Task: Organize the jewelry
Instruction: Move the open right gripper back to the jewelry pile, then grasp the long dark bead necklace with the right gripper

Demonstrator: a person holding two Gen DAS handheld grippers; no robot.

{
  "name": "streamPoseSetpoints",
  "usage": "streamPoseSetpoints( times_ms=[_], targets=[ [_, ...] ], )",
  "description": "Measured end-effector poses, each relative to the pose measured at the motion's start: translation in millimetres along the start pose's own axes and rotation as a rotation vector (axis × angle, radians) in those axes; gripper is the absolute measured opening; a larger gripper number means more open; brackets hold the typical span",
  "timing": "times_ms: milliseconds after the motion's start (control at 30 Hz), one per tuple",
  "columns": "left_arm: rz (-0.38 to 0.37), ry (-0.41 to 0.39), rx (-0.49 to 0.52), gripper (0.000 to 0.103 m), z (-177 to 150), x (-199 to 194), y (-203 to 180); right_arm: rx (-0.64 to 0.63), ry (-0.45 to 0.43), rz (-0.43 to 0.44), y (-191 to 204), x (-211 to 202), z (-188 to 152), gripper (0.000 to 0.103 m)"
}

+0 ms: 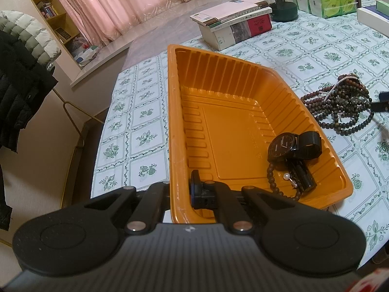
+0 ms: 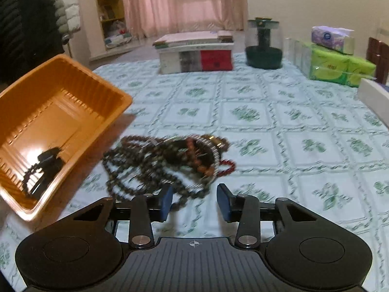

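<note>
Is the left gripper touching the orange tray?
Touching. The left wrist view shows the left gripper shut on the near rim of the orange tray, one finger inside and one outside.

Left hand-held gripper, matte black, ribbed grey housing, two round side discs, silver pivot screws, black pads, right hand-held gripper, same black build, dark blue pads, small crosshair mark
</note>
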State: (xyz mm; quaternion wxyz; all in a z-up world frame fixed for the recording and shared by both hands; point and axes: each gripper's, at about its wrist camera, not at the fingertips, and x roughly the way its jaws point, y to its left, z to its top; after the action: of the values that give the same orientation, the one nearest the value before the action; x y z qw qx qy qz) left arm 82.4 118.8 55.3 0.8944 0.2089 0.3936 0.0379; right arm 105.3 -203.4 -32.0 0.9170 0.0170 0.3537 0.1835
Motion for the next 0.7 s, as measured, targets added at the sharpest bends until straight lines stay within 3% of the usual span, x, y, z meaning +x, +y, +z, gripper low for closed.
streamPoseSetpoints(
  times_ms=[133,300,400,467,700],
  targets=[
    [0.0,0.0,-0.001,0.003,-1,0,0,-0.03,0.024,0.03,12,5,-5,0.038],
    [0.0,0.0,-0.002,0.003,0,0,0,0.024,0.031,0.024,10,15,-3,0.034],
    [0.0,0.0,-0.001,0.003,-1,0,0,0.052,0.037,0.013,7,21,0,0.023],
    [-0.001,0.0,-0.001,0.003,-1,0,0,0.044,0.048,0.0,7,22,0,0.007],
    [-0.001,0.001,-0.004,0.003,-3,1,1,-0.079,0.083,-0.004,19,4,4,0.007]
  ],
)
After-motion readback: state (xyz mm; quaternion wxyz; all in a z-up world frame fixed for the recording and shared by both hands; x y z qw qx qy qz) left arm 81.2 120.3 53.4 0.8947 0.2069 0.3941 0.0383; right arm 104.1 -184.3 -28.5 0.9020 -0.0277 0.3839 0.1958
